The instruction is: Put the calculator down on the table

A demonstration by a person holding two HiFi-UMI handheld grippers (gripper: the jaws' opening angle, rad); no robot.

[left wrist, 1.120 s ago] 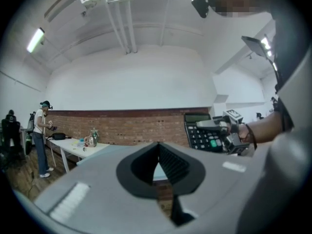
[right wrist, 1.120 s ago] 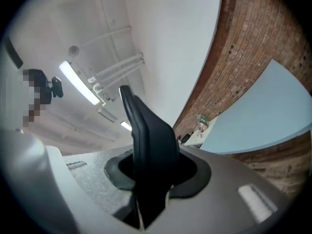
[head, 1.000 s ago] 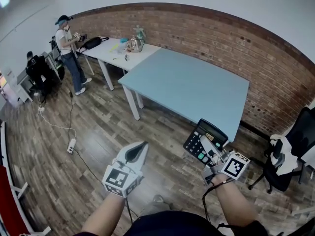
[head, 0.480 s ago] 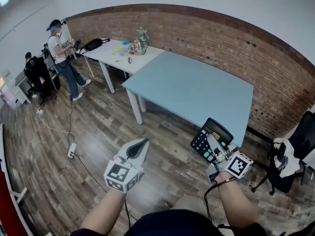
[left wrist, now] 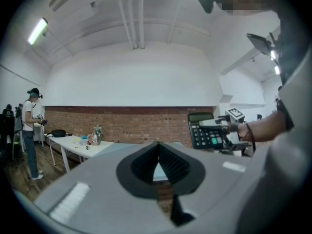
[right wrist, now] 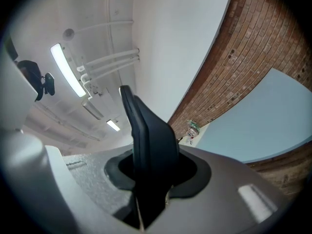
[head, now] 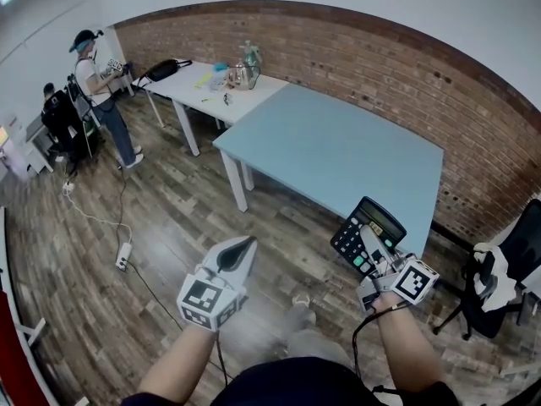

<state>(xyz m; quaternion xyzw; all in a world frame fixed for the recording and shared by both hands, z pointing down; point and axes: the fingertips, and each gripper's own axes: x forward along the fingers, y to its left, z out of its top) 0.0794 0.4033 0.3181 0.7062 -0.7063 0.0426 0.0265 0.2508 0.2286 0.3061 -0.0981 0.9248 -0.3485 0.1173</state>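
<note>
The calculator (head: 368, 233) is a dark, flat rectangular slab with a greenish display at the top, rows of pale keys and one green key. The right gripper (head: 373, 242) grips its lower part, jaws narrowed on the thin plastic body. It is held in the air at the near edge of the table (head: 338, 146). The table top is smooth, matte pale blue, on white legs. The left gripper (head: 240, 252), grey and grainy, hangs off the table's near-left corner, its ribbed black pads closed together on nothing.
</note>
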